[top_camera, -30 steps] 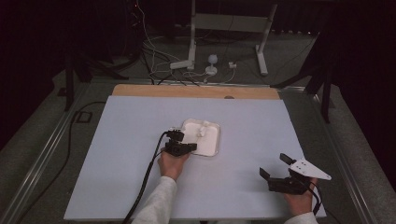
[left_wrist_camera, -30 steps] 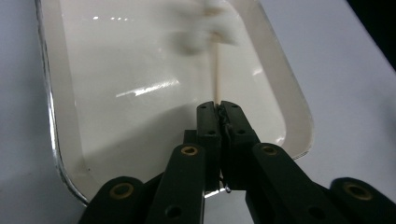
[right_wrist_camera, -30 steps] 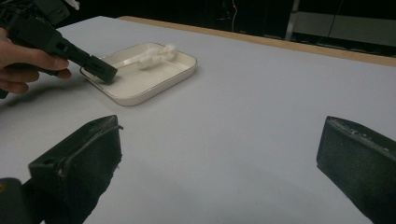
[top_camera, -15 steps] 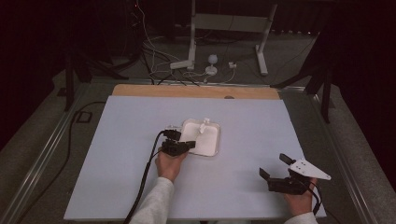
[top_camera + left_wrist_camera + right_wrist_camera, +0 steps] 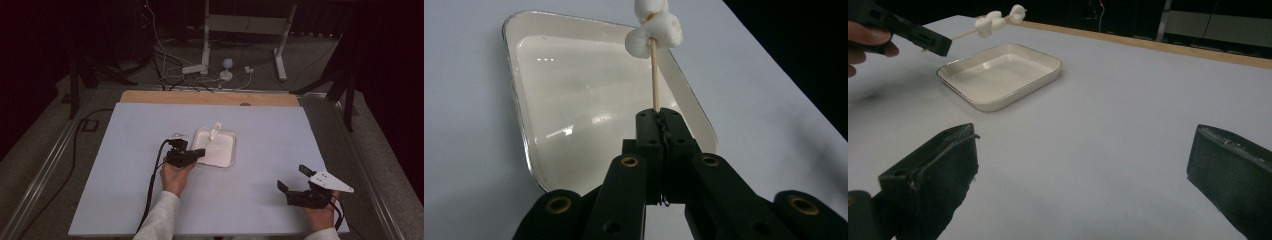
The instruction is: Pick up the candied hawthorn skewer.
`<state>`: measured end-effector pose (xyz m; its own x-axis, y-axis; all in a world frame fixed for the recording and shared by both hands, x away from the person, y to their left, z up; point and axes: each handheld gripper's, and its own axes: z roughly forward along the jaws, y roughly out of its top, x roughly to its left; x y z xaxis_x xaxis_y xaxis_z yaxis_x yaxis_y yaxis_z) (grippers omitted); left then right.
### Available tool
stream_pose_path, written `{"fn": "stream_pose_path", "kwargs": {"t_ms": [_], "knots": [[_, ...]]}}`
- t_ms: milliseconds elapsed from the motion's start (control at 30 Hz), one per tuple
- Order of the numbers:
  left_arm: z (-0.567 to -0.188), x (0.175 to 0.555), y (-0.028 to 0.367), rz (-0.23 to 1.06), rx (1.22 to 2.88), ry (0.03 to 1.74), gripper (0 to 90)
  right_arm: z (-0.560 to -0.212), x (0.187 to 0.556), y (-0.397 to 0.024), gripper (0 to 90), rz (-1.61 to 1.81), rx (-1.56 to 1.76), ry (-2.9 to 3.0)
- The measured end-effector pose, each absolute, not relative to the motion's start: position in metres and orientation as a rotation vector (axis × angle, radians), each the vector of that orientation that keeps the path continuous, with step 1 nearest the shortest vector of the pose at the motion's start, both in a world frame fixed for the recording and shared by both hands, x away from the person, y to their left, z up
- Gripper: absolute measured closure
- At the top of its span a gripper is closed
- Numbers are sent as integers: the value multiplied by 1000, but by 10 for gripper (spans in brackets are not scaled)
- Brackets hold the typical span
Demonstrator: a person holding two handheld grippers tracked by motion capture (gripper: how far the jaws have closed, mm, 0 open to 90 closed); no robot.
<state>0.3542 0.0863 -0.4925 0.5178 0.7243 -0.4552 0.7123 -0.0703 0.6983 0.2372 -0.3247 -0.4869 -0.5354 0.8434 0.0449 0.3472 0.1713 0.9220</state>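
Dark room all around, with cables and a metal stand on the floor beyond a pale blue-grey table (image 5: pixel 125 165) that has a wooden strip along its far edge. Near the middle of the table sits a shallow white tray (image 5: pixel 225 155), empty and glossy inside, with a thin silver rim.

Your left gripper (image 5: pixel 200 152) is at the tray's near left corner, held above the table. Its jaws are clenched tight on the bare end of a thin wooden skewer (image 5: pixel 654 75). From the left gripper view, the skewer rises straight out of the pinched jaws and carries white marshmallows (image 5: pixel 655 30) at its far end. From the right gripper view, the skewer (image 5: pixel 965 33) slants upward over the tray's far left side, marshmallows (image 5: pixel 998 19) clear of the tray and not touching it.

Your right gripper (image 5: pixel 295 180) is well apart from the tray, near the table's front right corner, with its grey plate on top. Its jaws are spread wide, with nothing between them but bare table
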Motion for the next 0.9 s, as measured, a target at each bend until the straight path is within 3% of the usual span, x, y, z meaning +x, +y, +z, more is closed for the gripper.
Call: {"fn": "stream_pose_path", "kwargs": {"t_ms": [533,900], "knots": [[-477,334,115,58,1726,1149,898,-486,241,-316,0,1366,1115,1983],[-473,318,134,84,1702,1112,898,-467,254,-310,0,1412,1067,1991]]}}
